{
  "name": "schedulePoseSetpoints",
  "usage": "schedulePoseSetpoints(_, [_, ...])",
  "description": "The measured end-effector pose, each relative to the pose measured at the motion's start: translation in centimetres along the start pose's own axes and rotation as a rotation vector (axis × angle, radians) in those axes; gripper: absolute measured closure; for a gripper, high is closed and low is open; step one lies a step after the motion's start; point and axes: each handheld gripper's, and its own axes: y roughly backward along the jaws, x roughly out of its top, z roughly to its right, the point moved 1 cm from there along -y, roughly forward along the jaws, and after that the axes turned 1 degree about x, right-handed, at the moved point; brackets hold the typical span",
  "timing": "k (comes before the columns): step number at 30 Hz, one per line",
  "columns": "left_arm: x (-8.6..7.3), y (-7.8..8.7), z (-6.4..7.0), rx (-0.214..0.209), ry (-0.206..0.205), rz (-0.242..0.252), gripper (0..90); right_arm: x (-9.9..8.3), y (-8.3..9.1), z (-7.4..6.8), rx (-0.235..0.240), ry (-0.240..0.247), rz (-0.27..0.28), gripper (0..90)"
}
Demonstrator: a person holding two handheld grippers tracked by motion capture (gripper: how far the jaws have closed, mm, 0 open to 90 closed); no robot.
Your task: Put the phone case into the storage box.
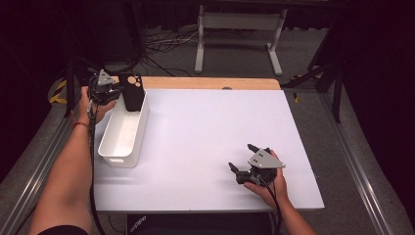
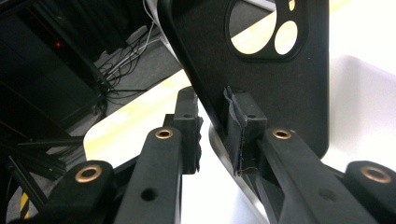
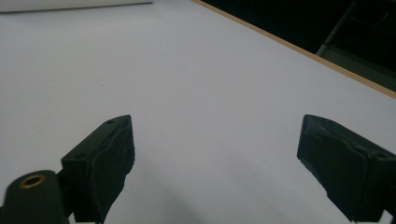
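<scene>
Left gripper [image 2: 212, 126] pinching phone case [image 2: 275, 88], its top cropped | right gripper [image 3: 215, 163] fingers spread, over table [image 3: 196, 84]

White table [image 1: 205, 142], white bin [image 1: 122, 134] on it

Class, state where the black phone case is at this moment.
In the high view the black phone case stands upright at the far end of the white bin, at the table's left, with the left gripper pinching its edge.
</scene>
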Motion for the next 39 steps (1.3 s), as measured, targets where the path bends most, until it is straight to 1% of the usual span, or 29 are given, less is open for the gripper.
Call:
schedulePoseSetpoints(2, [0.1, -0.1, 0.0, 0.016, -0.014, -0.004, 76.1, 0.0, -0.1, -0.1, 0.004, 0.003, -0.005, 11.8])
schedulePoseSetpoints(6, [0.2, -0.1, 0.2, 0.024, -0.015, -0.009, 75.2, 0.0, -0.1, -0.1, 0.008, 0.007, -0.007, 12.0])
schedulePoseSetpoints(8, [0.2, -0.1, 0.2, 0.023, -0.012, -0.011, 74.8, 0.0, -0.1, -0.1, 0.008, 0.007, -0.006, 12.0])
schedulePoseSetpoints(9, [0.2, 0.0, 0.2, 0.022, 0.002, -0.007, 74.4, 0.1, -0.1, 0.0, 0.01, 0.006, -0.005, 12.0])
schedulePoseSetpoints(11, [0.2, 0.1, 0.1, 0.025, 0.0, -0.001, 74.0, 0.1, -0.1, 0.0, 0.007, 0.006, -0.004, 12.0])
schedulePoseSetpoints(12, [0.1, 0.2, 0.1, 0.02, 0.011, 0.0, 74.0, 0.1, -0.1, 0.0, 0.006, 0.006, -0.003, 12.0])
schedulePoseSetpoints(14, [0.2, 0.3, 0.0, 0.028, 0.015, 0.003, 72.2, 0.1, -0.1, 0.0, 0.008, 0.004, -0.001, 12.1])
schedulePoseSetpoints(15, [0.2, 0.4, 0.0, 0.03, 0.009, 0.007, 71.8, 0.1, 0.0, 0.0, 0.002, 0.008, 0.003, 12.5])
schedulePoseSetpoints(18, [0.5, 0.9, 0.0, 0.041, 0.019, 0.027, 72.0, 0.1, 0.3, 0.2, -0.014, 0.003, 0.024, 13.4])
schedulePoseSetpoints(19, [0.6, 1.1, 0.0, 0.044, 0.022, 0.033, 72.5, 0.1, 0.3, 0.2, -0.014, 0.002, 0.023, 13.4])
schedulePoseSetpoints(20, [0.7, 1.2, 0.0, 0.05, 0.016, 0.033, 72.7, 0.1, 0.4, 0.3, -0.016, 0.003, 0.024, 13.4])
schedulePoseSetpoints(21, [0.7, 1.3, 0.1, 0.051, 0.022, 0.037, 72.7, 0.1, 0.4, 0.3, -0.018, 0.002, 0.025, 13.4])
schedulePoseSetpoints(22, [0.8, 1.5, 0.0, 0.046, 0.02, 0.038, 72.9, 0.1, 0.4, 0.3, -0.019, 0.001, 0.026, 13.4])
schedulePoseSetpoints(24, [0.9, 1.7, 0.1, 0.063, 0.017, 0.044, 73.0, 0.1, 0.5, 0.4, -0.019, 0.006, 0.029, 13.4])
schedulePoseSetpoints(25, [1.0, 1.8, 0.0, 0.064, 0.015, 0.053, 72.8, 0.2, 0.6, 0.4, -0.022, 0.005, 0.035, 13.4])
schedulePoseSetpoints(27, [1.2, 2.1, 0.0, 0.078, 0.004, 0.062, 72.7, 0.2, 0.7, 0.4, -0.021, 0.003, 0.039, 13.4])
schedulePoseSetpoints(29, [1.3, 2.2, 0.1, 0.079, 0.01, 0.057, 72.4, 0.2, 0.8, 0.5, -0.024, 0.001, 0.043, 13.4])
schedulePoseSetpoints(30, [1.4, 2.3, 0.0, 0.091, -0.005, 0.059, 72.4, 0.2, 0.8, 0.5, -0.024, 0.001, 0.043, 13.4])
schedulePoseSetpoints(34, [1.6, 3.0, 0.0, 0.095, 0.013, 0.092, 72.2, 0.2, 0.9, 0.6, -0.026, -0.001, 0.046, 13.4])
schedulePoseSetpoints(35, [1.7, 3.1, 0.1, 0.089, 0.02, 0.094, 72.3, 0.2, 0.9, 0.6, -0.025, 0.0, 0.047, 13.4])
schedulePoseSetpoints(36, [1.7, 3.3, 0.0, 0.096, 0.014, 0.099, 72.4, 0.2, 0.9, 0.6, -0.024, 0.002, 0.047, 13.4])
schedulePoseSetpoints(38, [1.8, 3.6, 0.0, 0.091, 0.029, 0.107, 72.3, 0.3, 1.0, 0.6, -0.021, 0.001, 0.048, 13.4])
schedulePoseSetpoints(39, [1.9, 3.8, 0.1, 0.092, 0.03, 0.111, 72.3, 0.3, 1.0, 0.7, -0.023, 0.001, 0.053, 13.4])
